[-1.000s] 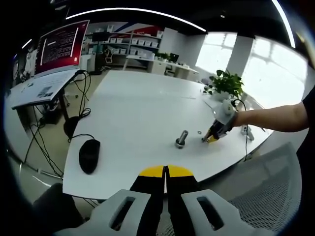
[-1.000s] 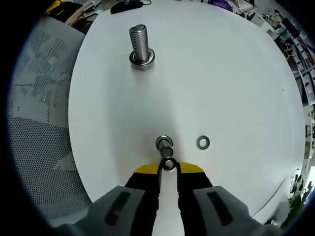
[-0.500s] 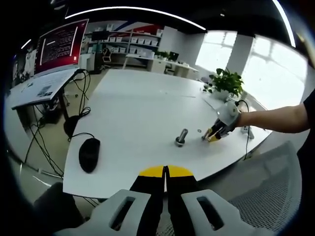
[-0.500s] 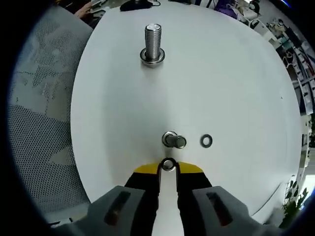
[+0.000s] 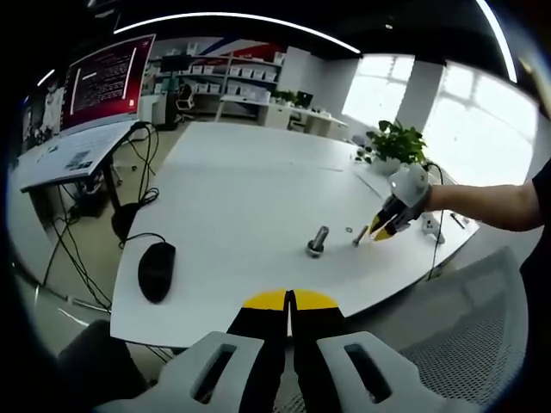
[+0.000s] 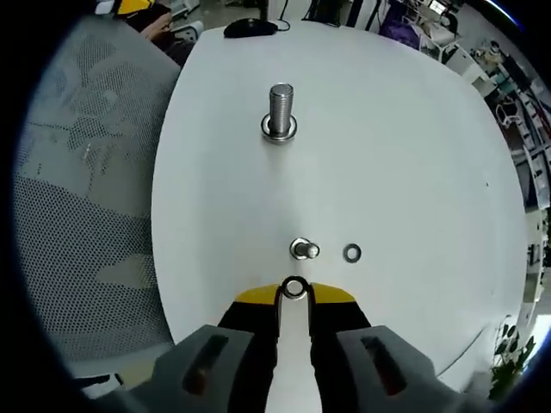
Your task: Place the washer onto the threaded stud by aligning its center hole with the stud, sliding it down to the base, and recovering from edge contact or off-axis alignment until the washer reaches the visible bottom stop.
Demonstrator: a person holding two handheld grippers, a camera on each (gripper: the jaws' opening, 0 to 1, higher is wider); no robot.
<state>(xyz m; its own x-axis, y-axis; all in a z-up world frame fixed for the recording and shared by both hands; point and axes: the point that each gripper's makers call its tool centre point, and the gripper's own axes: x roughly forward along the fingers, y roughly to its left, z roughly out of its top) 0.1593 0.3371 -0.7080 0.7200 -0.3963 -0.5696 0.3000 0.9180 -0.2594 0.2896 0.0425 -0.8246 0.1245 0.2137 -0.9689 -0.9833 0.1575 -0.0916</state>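
My right gripper [image 6: 294, 291] hangs above the white tabletop [image 6: 405, 155], and its yellow-tipped fingers [image 6: 256, 298] are pinched on a small washer [image 6: 294, 287], which sits flat between the tips with its hole showing. Taking the tall threaded stud [image 6: 281, 110] as my landmark: it stands upright on its wide round base, well ahead of the held washer, with bare tabletop between them. Just ahead of my fingertips, on the line toward the stud, stands a short bolt [image 6: 302, 249]. Just beside that bolt, on the side away from the mesh chair [image 6: 82, 198], a second washer [image 6: 352, 253] lies flat on the tabletop. Beyond the stud, near the far edge, lies a black mouse [image 6: 250, 27].

My left gripper [image 5: 290, 303] is held back from the near edge of the tabletop [image 5: 241, 198], its fingers [image 5: 258, 323] closed together with nothing between them. From this side the stud [image 5: 318, 242] stands near the edge nearest the chair, the short bolt [image 5: 359, 236] is just past it, and the right gripper [image 5: 381, 231] hovers beside that bolt with a person's forearm [image 5: 491, 205] reaching in behind it. The mouse [image 5: 156, 271] rests well apart from the stud toward the opposite edge, its cable trailing off. Behind the right gripper stands a potted plant [image 5: 398, 144], and a laptop [image 5: 102, 86] sits open on a separate desk beyond the mouse.
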